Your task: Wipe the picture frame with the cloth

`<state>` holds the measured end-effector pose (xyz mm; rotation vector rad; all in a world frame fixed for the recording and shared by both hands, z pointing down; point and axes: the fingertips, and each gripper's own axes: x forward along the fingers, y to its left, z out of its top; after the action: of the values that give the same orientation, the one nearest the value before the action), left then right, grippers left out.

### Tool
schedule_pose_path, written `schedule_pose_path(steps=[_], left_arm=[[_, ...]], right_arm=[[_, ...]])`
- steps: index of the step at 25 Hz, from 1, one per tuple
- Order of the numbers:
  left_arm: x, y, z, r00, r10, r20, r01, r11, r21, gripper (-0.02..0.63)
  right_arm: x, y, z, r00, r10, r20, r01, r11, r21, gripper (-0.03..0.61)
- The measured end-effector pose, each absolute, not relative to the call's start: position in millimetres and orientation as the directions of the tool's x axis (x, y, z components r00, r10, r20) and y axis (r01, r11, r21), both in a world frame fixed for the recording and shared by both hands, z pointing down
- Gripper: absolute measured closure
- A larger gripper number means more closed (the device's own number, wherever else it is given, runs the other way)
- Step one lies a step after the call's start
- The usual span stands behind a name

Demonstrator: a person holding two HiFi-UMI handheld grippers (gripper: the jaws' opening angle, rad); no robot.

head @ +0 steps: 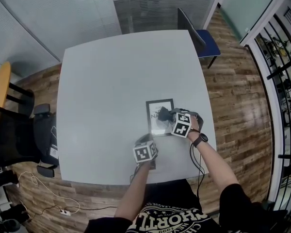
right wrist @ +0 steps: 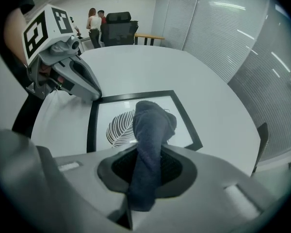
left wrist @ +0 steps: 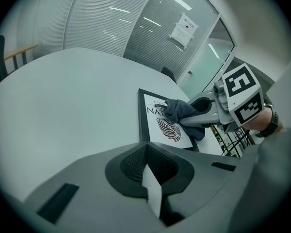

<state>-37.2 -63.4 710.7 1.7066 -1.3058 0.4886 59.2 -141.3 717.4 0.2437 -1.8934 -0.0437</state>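
Where the picture frame [head: 159, 116] lies flat on the white table [head: 111, 81], close to our edge and right of the middle, we have the dark cloth [right wrist: 150, 125] resting on its glass, over the top of the leaf print (some black lettering shows beside it). Our right gripper [right wrist: 144, 188] is clamped on that cloth, which bunches out past its jaws. Our left gripper [left wrist: 153, 198] has its jaws closed together with nothing held, and its tip rests at the frame's near left corner, close to the right gripper
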Motion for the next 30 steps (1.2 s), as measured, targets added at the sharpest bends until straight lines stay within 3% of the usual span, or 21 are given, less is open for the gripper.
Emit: schedule_pose_path(steps=[5, 12, 19, 30], left_arm=[[-36.7, -64.6, 709.6, 0.366, -0.551, 0.75, -0.908, -0.034, 0.418, 0.618], [-37.0, -62.5, 709.5, 0.384, -0.554, 0.739, -0.899, -0.043, 0.435, 0.618], [-33.9, -62.4, 712.2, 0.397, -0.554, 0.732, -0.894, -0.051, 0.446, 0.618], [-36.3, -62.7, 710.6, 0.375, -0.563, 0.736, -0.903, -0.041, 0.429, 0.618]], right_arm=[[51.8, -145.1, 712.5, -0.307, -0.191, 0.933, -0.157, 0.976, 0.148, 0.506], [-6.7, -120.0, 692.9, -0.452, -0.095, 0.887, -0.124, 0.991, 0.043, 0.506], [-41.3, -103.9, 705.2, -0.45, -0.036, 0.892, -0.05, 0.999, 0.016, 0.506], [26.6, -111.9, 714.4, -0.321, -0.1, 0.942, -0.087, 0.993, 0.076, 0.506]])
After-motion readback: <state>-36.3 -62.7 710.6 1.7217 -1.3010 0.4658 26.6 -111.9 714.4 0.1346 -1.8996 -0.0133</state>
